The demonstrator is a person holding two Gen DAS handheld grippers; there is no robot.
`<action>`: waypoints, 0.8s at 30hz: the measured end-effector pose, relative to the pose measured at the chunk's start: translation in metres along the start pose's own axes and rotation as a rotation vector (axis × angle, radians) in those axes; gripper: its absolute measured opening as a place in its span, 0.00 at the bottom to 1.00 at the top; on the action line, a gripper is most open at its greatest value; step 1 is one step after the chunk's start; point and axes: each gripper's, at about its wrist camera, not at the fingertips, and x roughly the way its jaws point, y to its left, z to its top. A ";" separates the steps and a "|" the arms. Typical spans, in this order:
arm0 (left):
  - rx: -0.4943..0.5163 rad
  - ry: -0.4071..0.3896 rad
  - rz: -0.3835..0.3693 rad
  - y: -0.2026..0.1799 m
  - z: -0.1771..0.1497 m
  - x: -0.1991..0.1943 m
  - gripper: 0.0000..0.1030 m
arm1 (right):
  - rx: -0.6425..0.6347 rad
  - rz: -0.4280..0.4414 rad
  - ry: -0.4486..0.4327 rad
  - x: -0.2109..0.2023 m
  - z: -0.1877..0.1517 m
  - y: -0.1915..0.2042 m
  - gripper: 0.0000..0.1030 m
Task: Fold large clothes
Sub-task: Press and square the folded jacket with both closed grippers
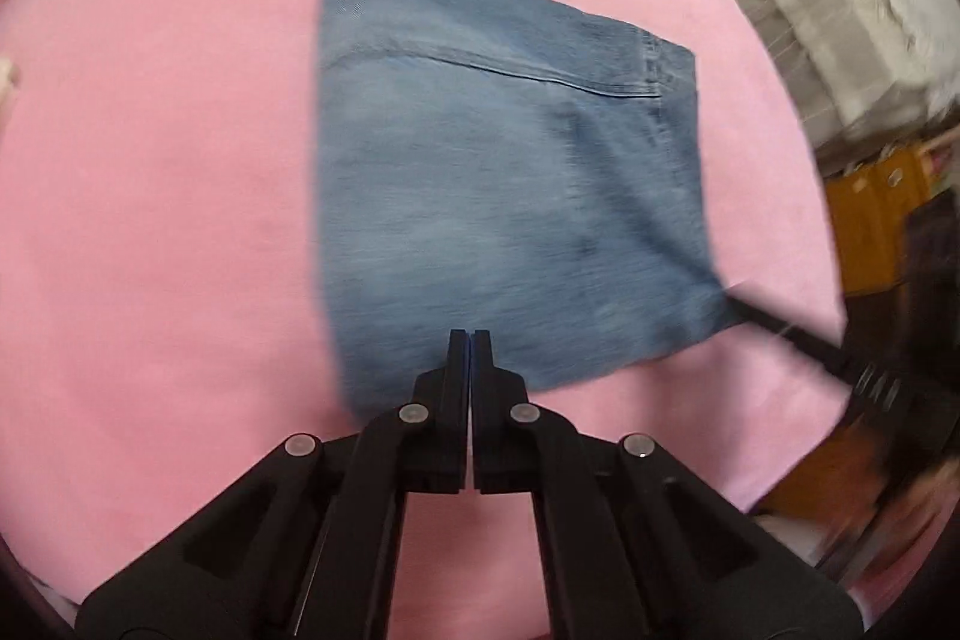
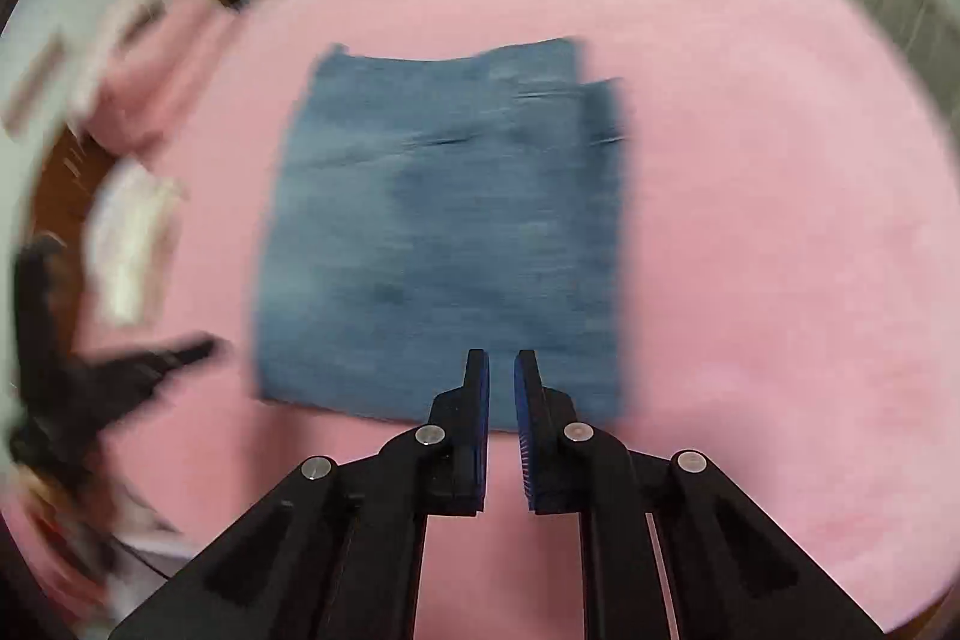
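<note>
The faded blue denim jeans [image 1: 510,172], folded into a compact squarish packet, lie flat in the middle of the pink fabric-covered bed [image 1: 150,190], filling the centre of both my wrist views. My left claw [image 1: 470,340] is clenched, its two black fingers pressed together with only a hairline between them, and I see no cloth pinched there; the tips sit over the near edge of the denim at the lower middle of the frame. My right claw [image 2: 501,358] is released, with a narrow gap between its blue pads [image 2: 480,400], and holds nothing; it too hovers at the near hem.

Both views are smeared with motion, so I judge that I am moving quickly, and that is my first worry: a fast sweep close to the packet could snag an edge and drag the top layer askew. In the right wrist view, at the upper right of the jeans, one layer is already stepped out past the other, so the stack is not perfectly squared; a nudge there could open the fold. In the left wrist view my right claw reaches in from the right edge, touching or nearly touching the denim's lower right corner. I cannot tell which. If it catches that corner, the corner lifts and the fold slips.
</note>
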 end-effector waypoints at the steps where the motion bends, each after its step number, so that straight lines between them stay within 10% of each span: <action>1: -0.027 0.026 -0.020 -0.002 0.001 0.010 0.00 | 0.066 0.091 0.026 0.014 -0.003 0.003 0.05; 4: -0.096 0.105 -0.014 0.008 0.002 0.046 0.00 | 0.192 0.239 0.085 0.066 -0.009 0.032 0.02; 10: 0.041 0.045 0.100 0.011 -0.016 0.045 0.01 | 0.192 0.166 0.044 0.086 -0.025 0.009 0.00; 13: 0.020 0.053 0.083 0.014 -0.016 0.041 0.01 | 0.229 -0.052 0.001 0.064 -0.034 -0.038 0.00; 15: -0.073 0.044 0.051 0.027 -0.014 0.033 0.01 | 0.285 -0.007 0.021 0.044 -0.039 -0.066 0.00; 20: -0.132 -0.004 0.094 0.041 -0.012 0.011 0.01 | 0.009 -0.234 -0.020 0.019 -0.029 -0.021 0.00; 24: -0.107 -0.042 0.022 0.031 0.004 0.011 0.01 | 0.055 0.129 -0.051 0.029 -0.018 0.000 0.00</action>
